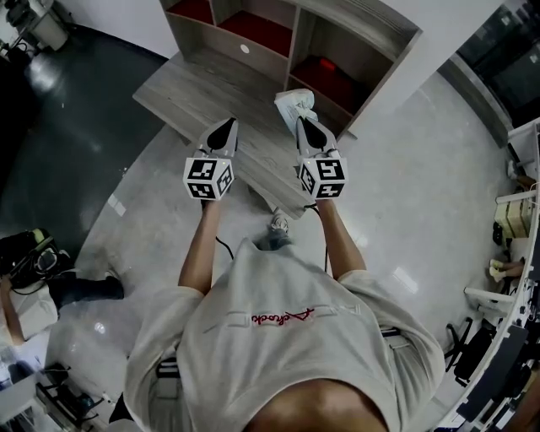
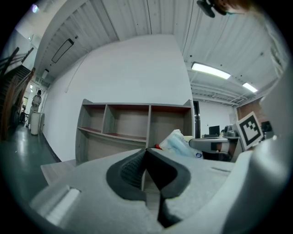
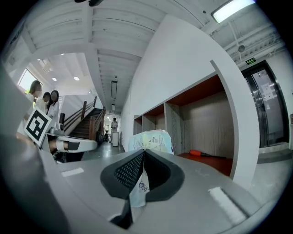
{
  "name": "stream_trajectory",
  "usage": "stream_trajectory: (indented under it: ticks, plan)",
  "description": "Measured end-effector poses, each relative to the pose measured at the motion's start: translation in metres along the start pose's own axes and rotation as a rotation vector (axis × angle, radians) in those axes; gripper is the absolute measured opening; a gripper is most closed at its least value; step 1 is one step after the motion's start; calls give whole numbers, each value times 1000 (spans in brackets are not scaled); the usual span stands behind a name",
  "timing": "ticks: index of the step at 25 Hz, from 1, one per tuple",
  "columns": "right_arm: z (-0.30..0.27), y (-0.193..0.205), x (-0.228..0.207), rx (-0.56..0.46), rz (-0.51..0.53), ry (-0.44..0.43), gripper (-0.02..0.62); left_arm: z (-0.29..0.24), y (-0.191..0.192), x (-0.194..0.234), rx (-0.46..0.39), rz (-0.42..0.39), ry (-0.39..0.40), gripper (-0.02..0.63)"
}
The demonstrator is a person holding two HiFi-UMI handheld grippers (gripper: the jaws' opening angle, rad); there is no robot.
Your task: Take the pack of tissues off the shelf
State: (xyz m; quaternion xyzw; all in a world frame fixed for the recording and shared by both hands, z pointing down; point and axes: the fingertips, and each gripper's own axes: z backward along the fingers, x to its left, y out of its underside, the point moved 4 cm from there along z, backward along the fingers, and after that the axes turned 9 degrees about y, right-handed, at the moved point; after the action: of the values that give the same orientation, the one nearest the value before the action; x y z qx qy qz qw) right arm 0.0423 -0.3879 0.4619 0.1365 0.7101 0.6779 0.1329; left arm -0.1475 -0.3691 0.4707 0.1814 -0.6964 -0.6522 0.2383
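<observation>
Now my right gripper (image 1: 305, 125) pinches the pack (image 1: 294, 103) by the shelf's (image 1: 363, 21) front edge; my left gripper (image 1: 228, 126) hangs closed, empty, alongside.

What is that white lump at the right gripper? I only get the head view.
Observer: A tissue pack. The right gripper view shows the right gripper shut on the edge of its wrapper.
Operator: And the other gripper?
Observer: The left gripper has its jaws together, with nothing between them.
Operator: Is anything in the shelf?
Observer: An orange-handled tool lies in the end compartment of the shelf.
</observation>
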Motion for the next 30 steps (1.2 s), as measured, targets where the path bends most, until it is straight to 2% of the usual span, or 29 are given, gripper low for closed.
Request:
stream_trajectory:
  ticks: [13,30]
  plan:
    - [49,9,40,2,-1,17,8,62,11,-14,-11,8,-2,2]
    - [63,15,51,0,8,17,8,78,15,-19,-26,6,-4,2]
